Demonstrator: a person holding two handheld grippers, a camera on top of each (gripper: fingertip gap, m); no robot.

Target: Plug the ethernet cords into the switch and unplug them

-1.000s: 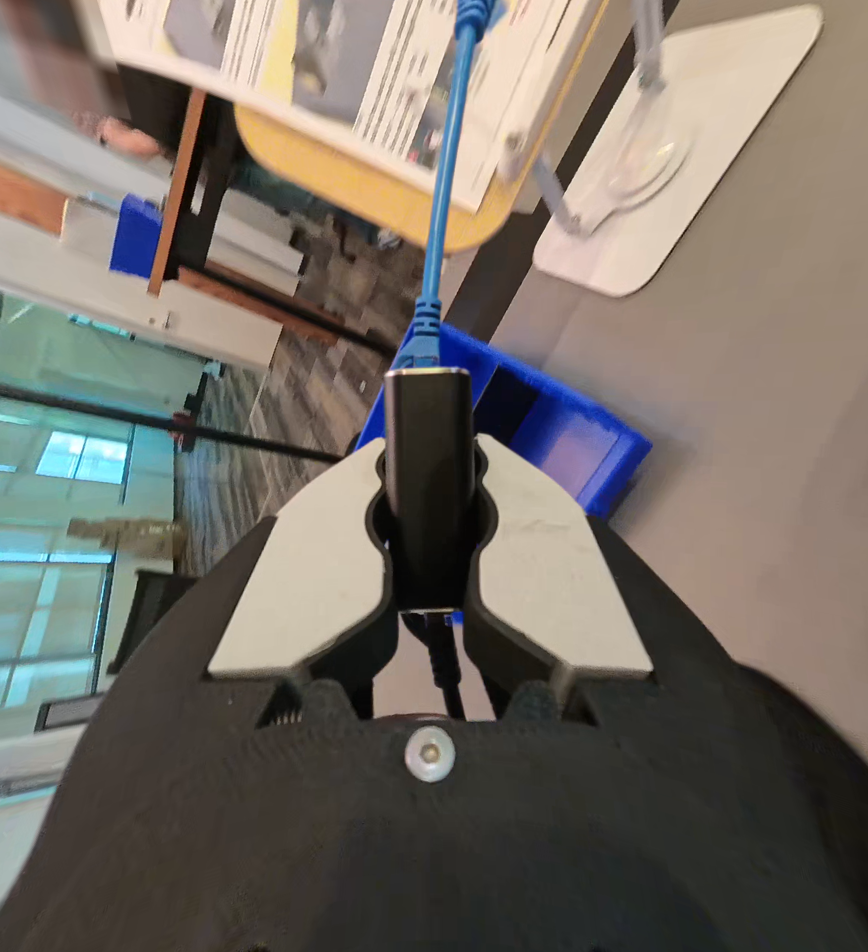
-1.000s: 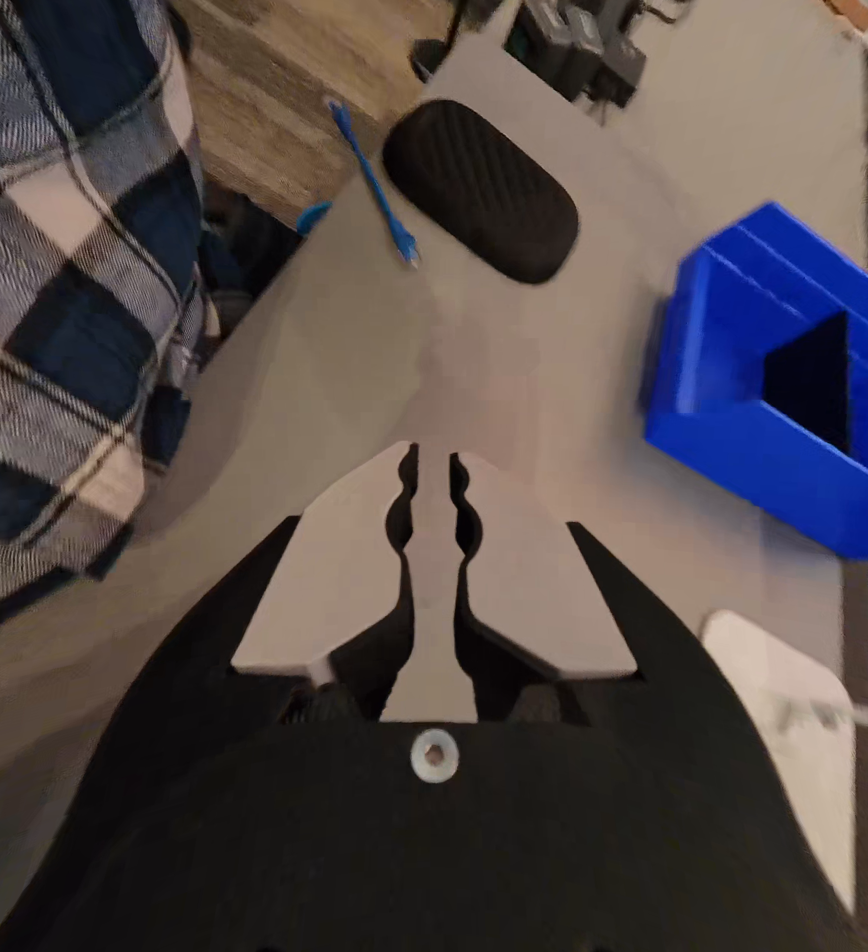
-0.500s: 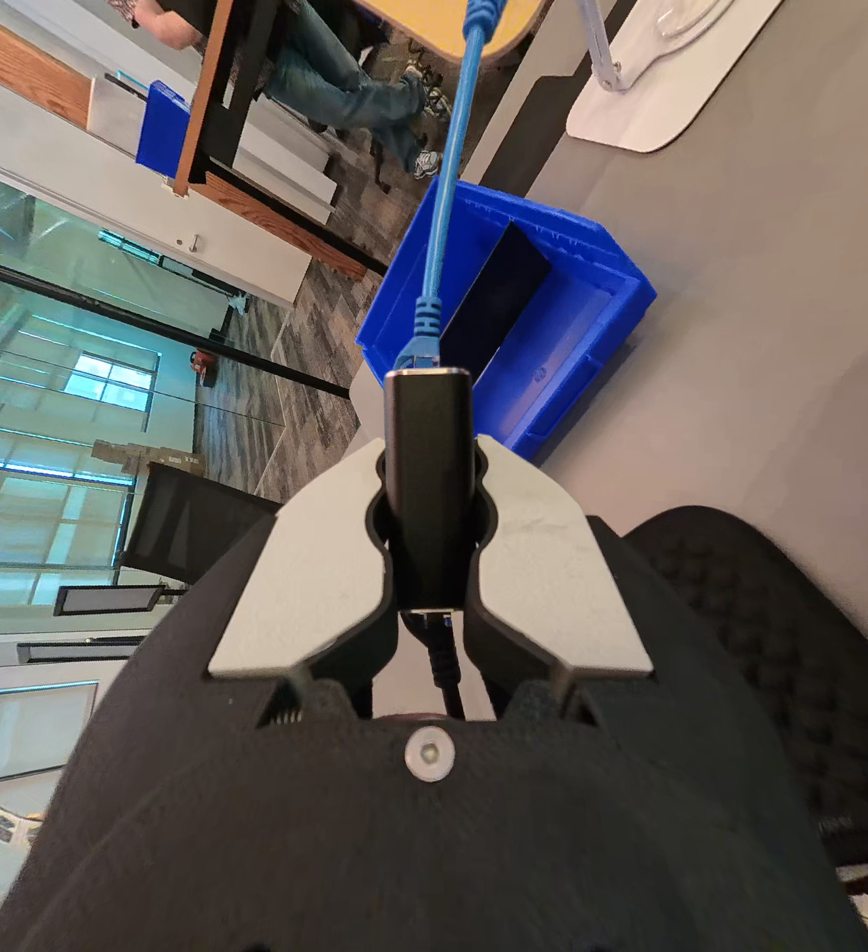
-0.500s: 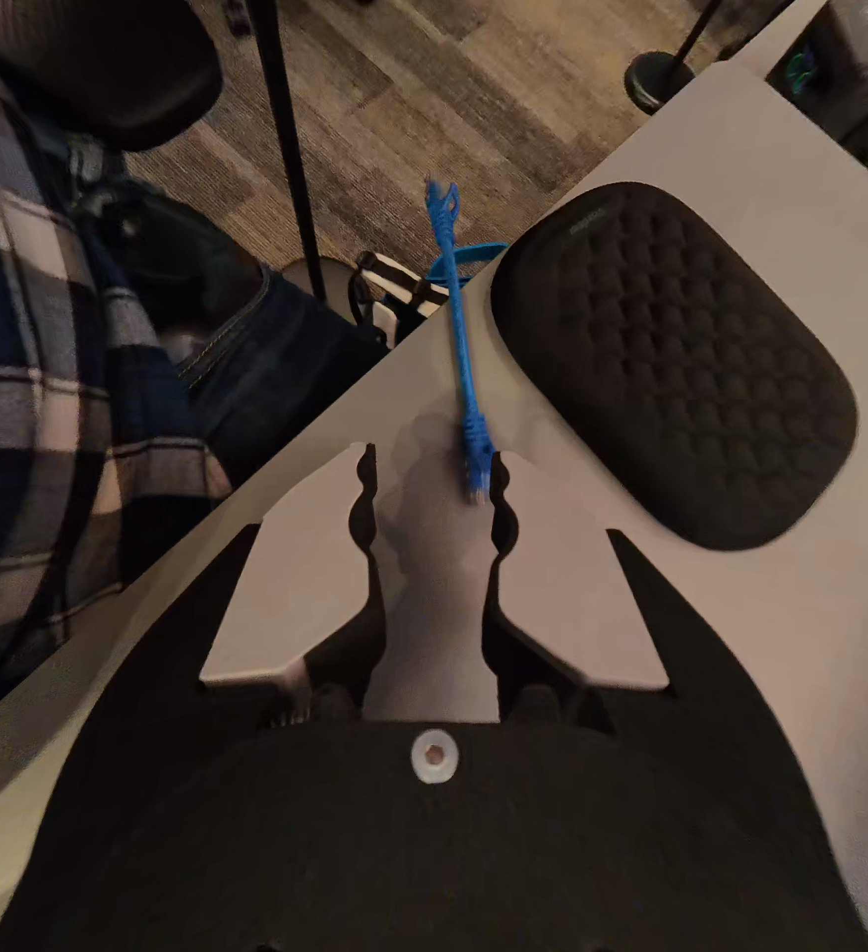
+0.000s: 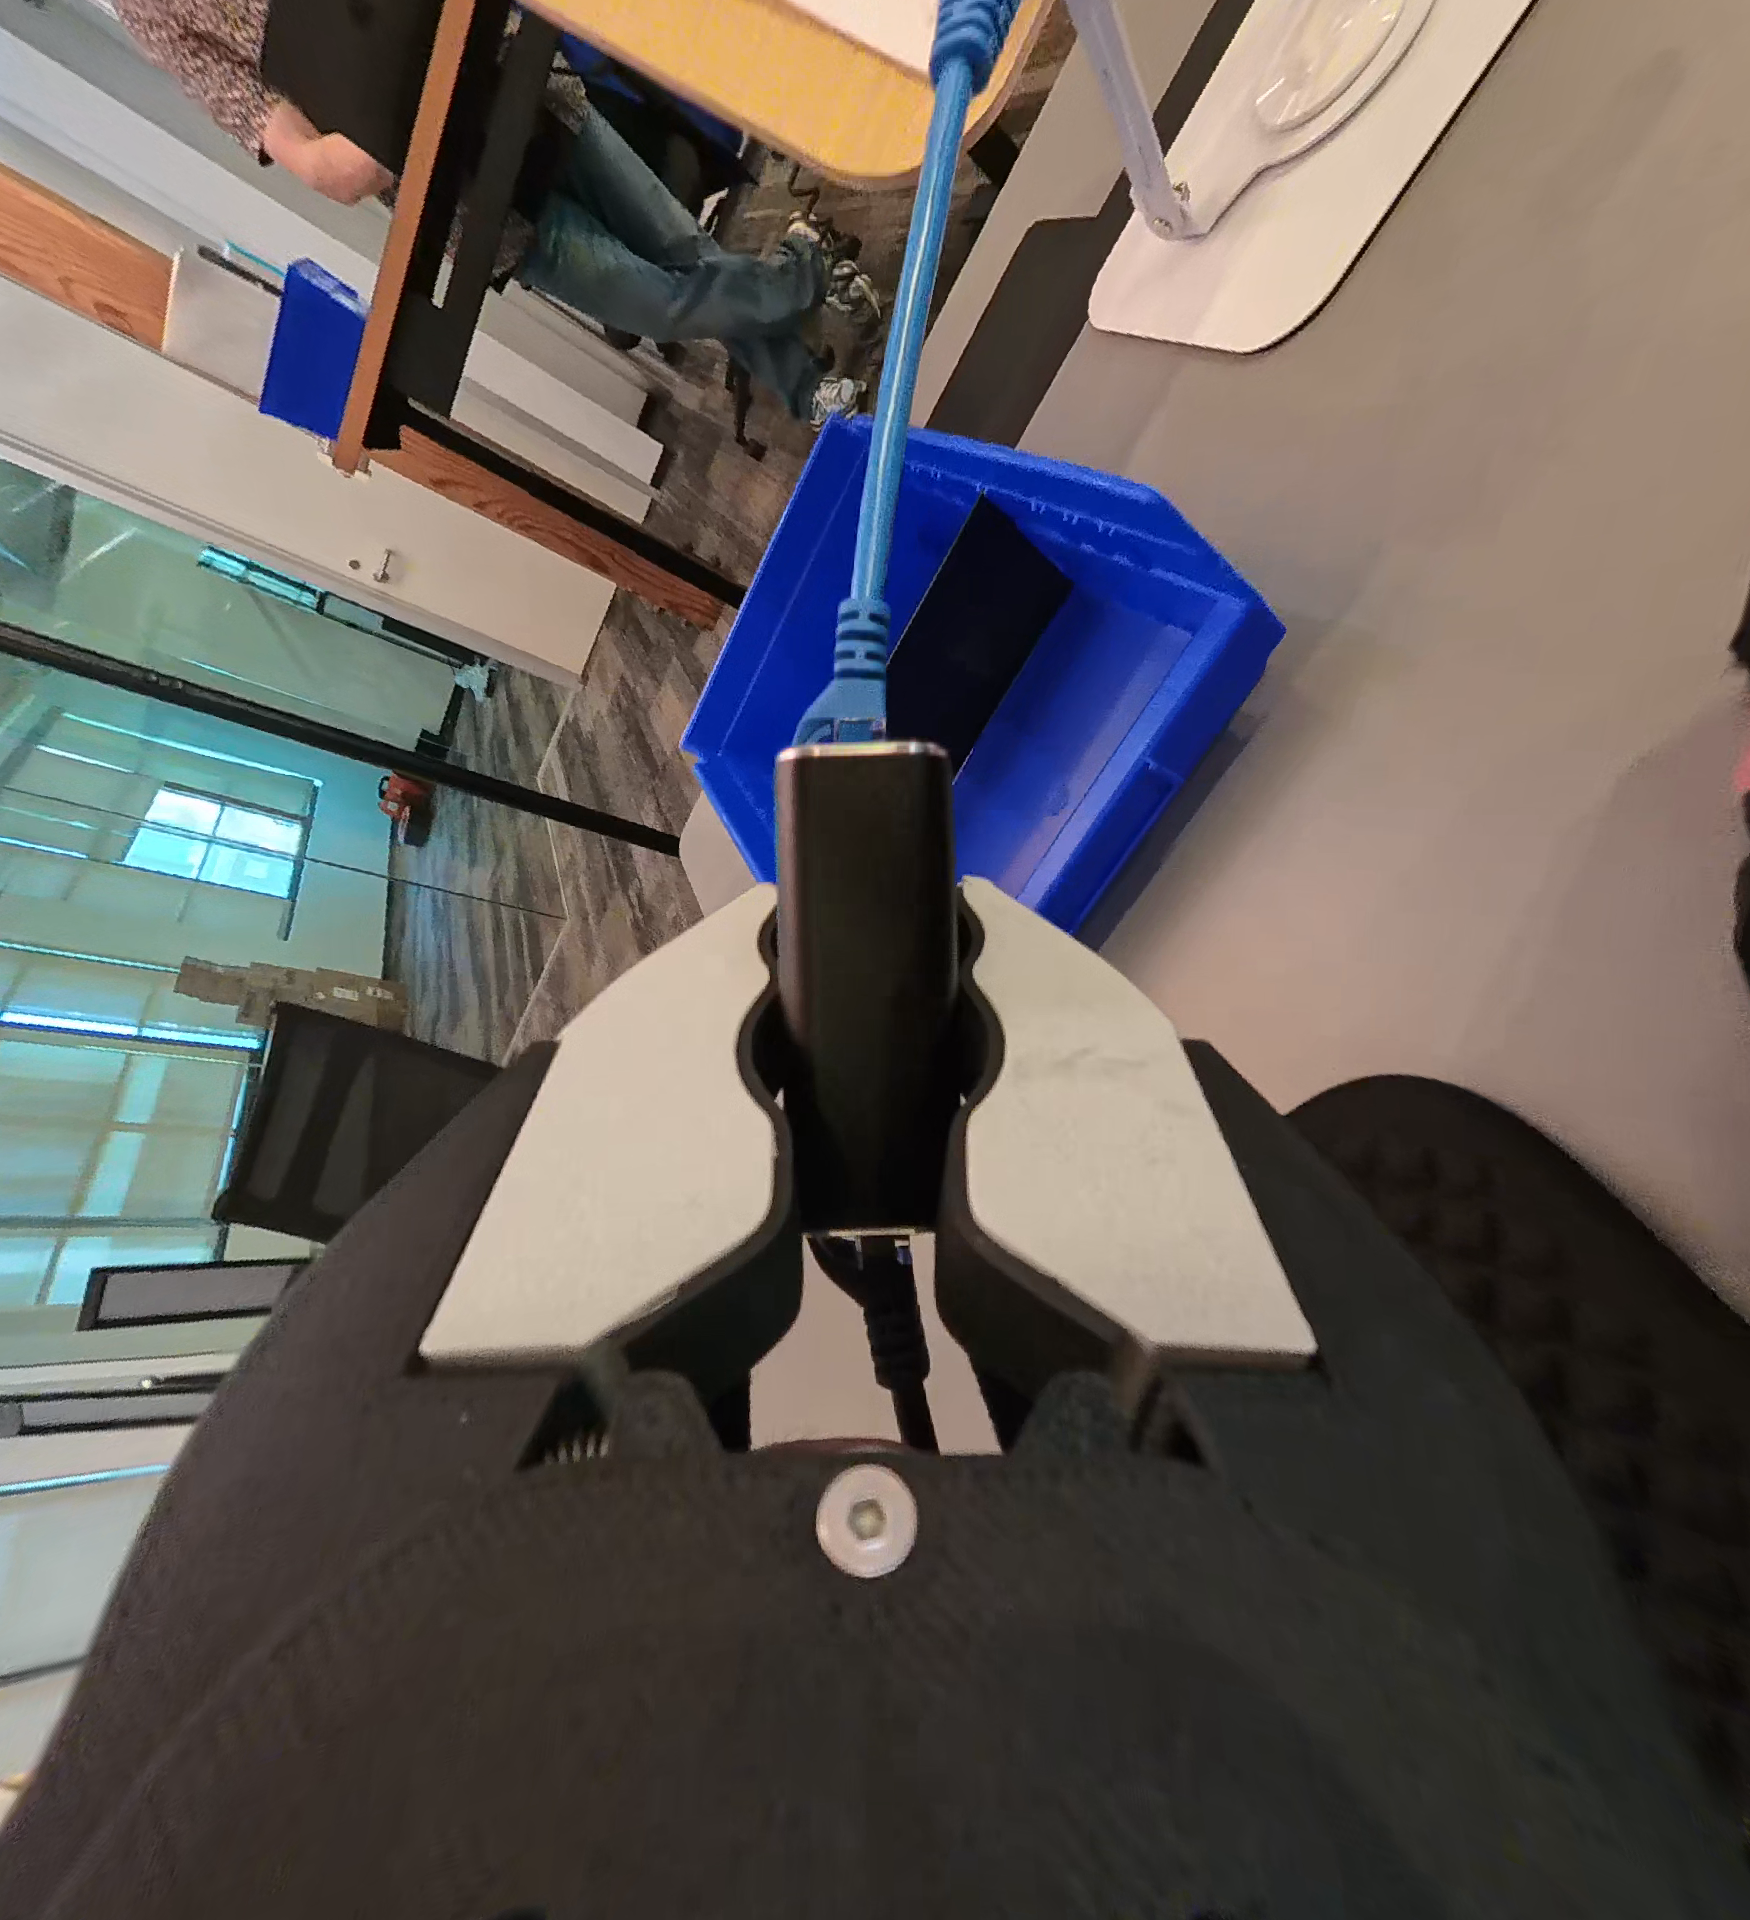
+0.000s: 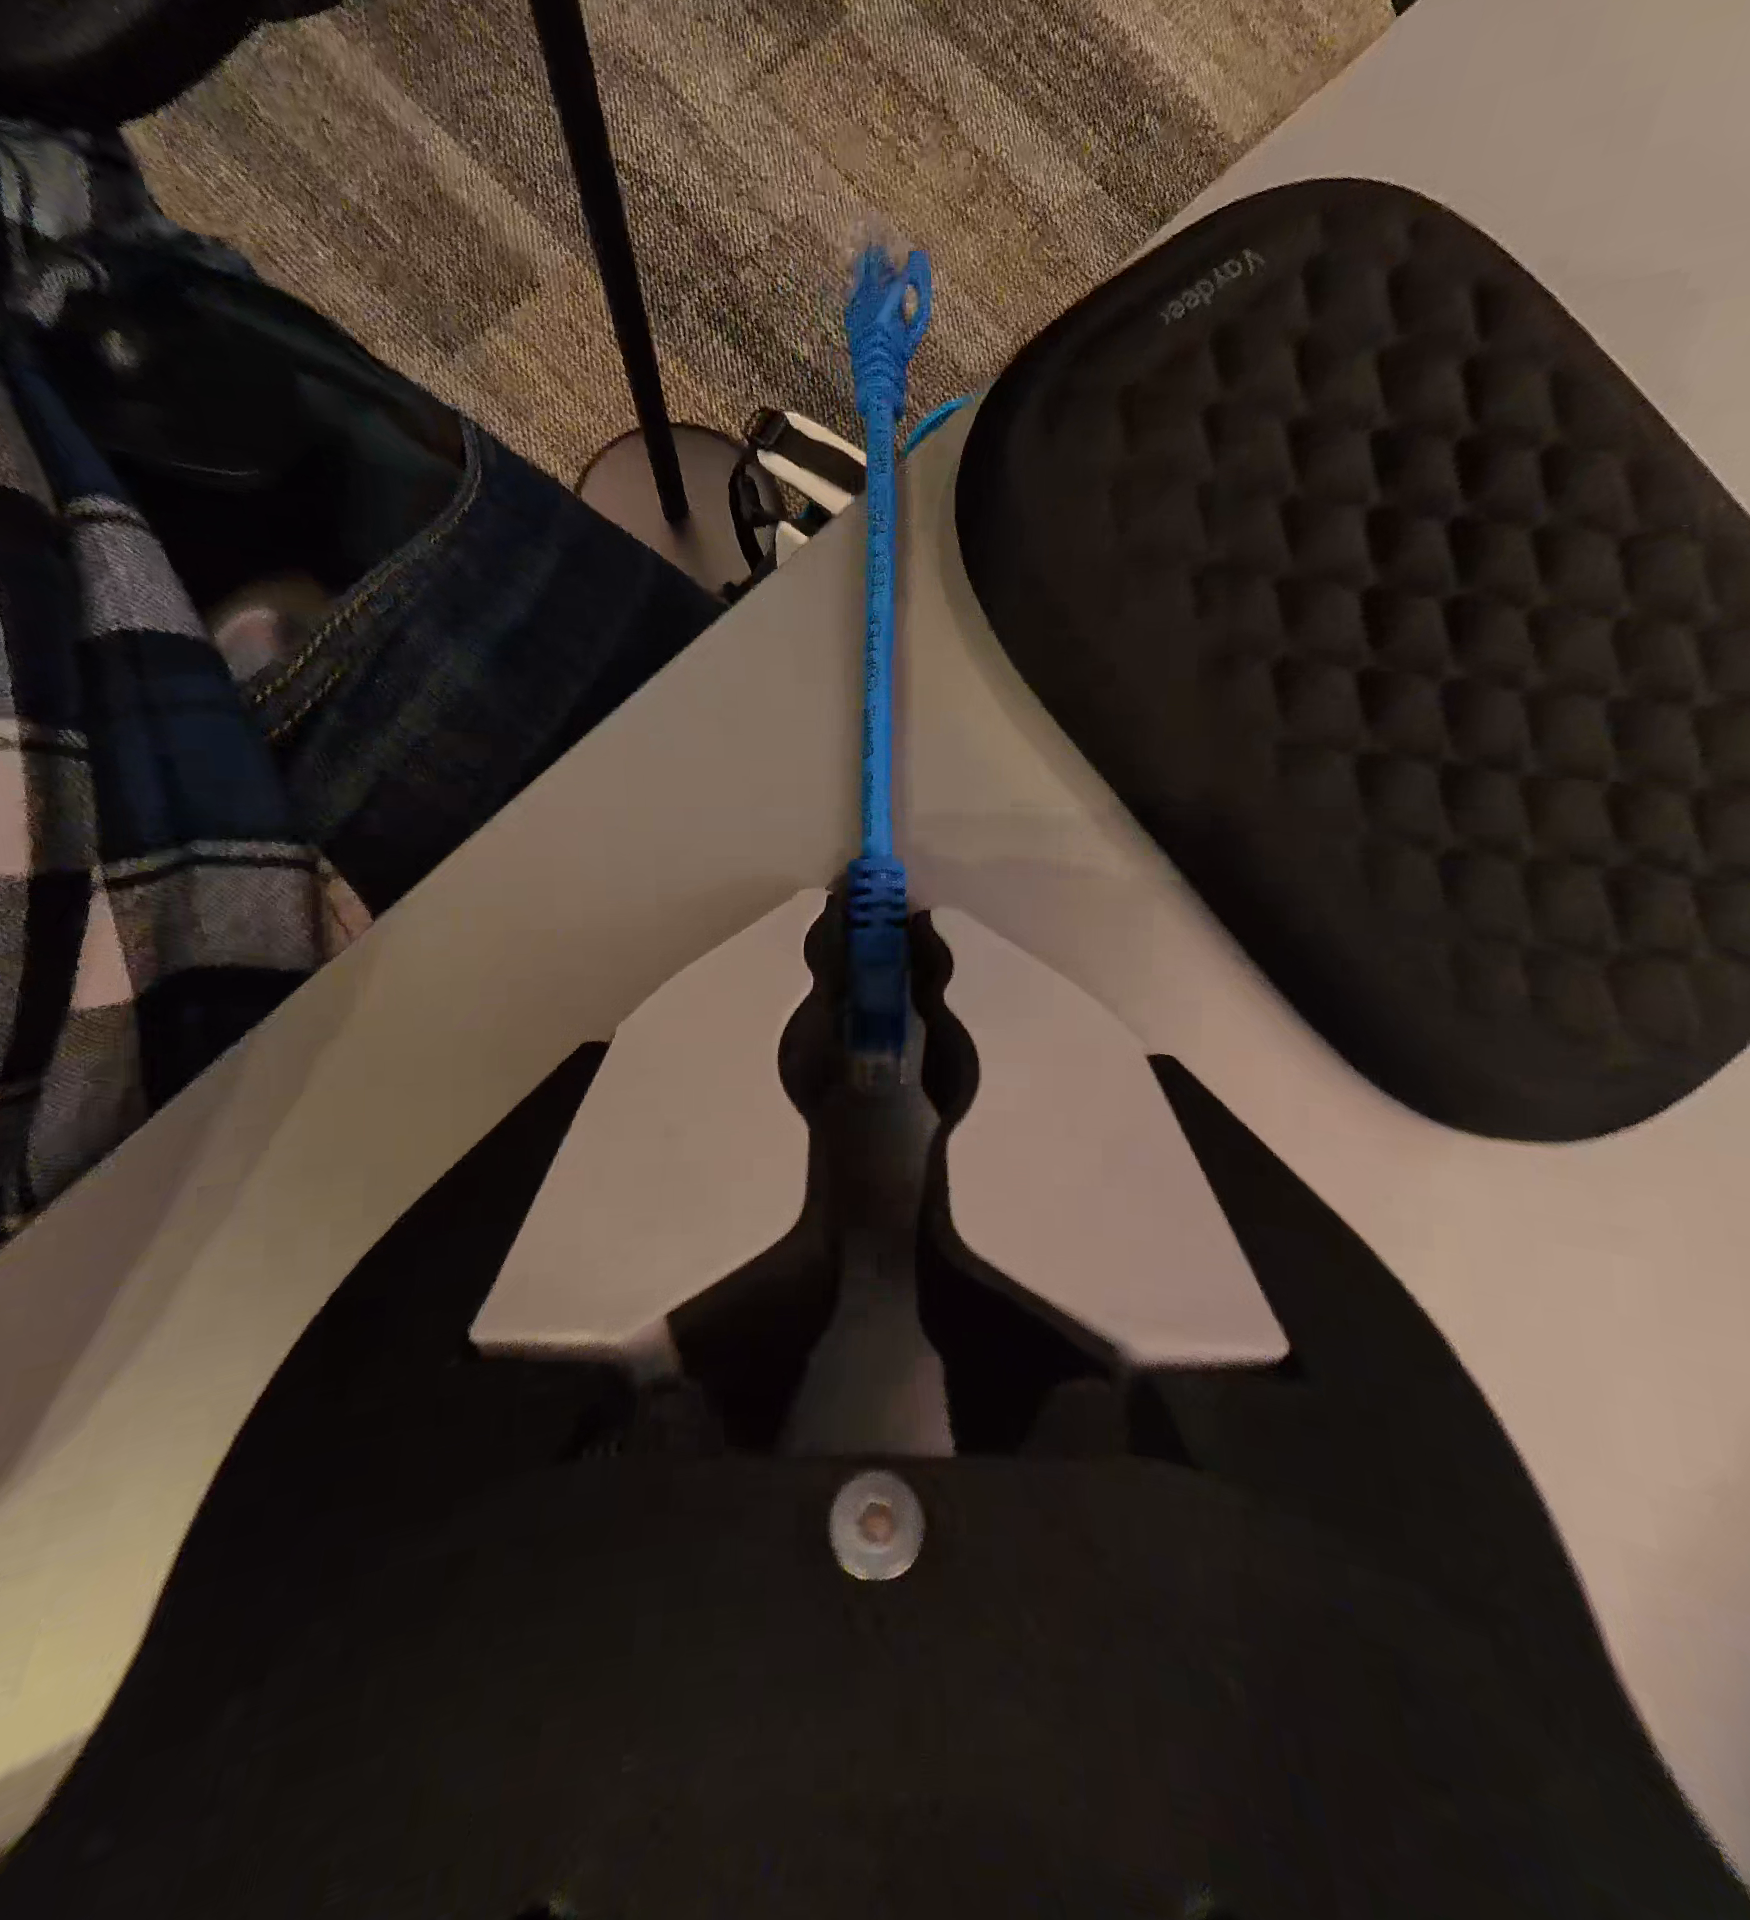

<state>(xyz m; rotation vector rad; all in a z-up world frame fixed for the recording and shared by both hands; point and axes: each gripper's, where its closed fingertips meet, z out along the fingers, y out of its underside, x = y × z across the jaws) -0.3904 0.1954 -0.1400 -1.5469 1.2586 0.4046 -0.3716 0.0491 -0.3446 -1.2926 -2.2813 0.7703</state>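
1. Left wrist view: left tongs (image 5: 866, 935) are clamped on a black box-shaped switch (image 5: 866, 997), one pad pressing each side, its front end sticking out past the tips.
2. A blue cord (image 5: 897, 364) is plugged into the switch's far end, w/ its plug (image 5: 855, 686) right at the front face; the cord runs straight ahead and away toward the top of frame.
3. A thin black cable (image 5: 897, 1361) comes out of the switch's near end, back between the fingers.
4. Just ahead and to the right of the tips sits a blue bin (image 5: 1141, 727) on the grey table (image 5: 1473, 623), a dark divider inside it.
5. Farther ahead-right: a white flat plate (image 5: 1297, 208). Close on the right, beside the tong body: a black bumpy pad (image 5: 1577, 1351).
6. Right wrist view: right tongs (image 6: 876, 956) are closed on the plug end of a second blue cord (image 6: 876, 665), both pads against the plug boot (image 6: 876, 935).
7. That cord runs straight ahead over the table edge (image 6: 538, 790); its far plug (image 6: 886, 301) hangs past the edge above the carpet.
8. The black bumpy pad (image 6: 1422, 644) lies ahead-right of the tips, just beside the cord.
9. Ahead-left, off the table: a person in a plaid shirt (image 6: 40, 727) and jeans.
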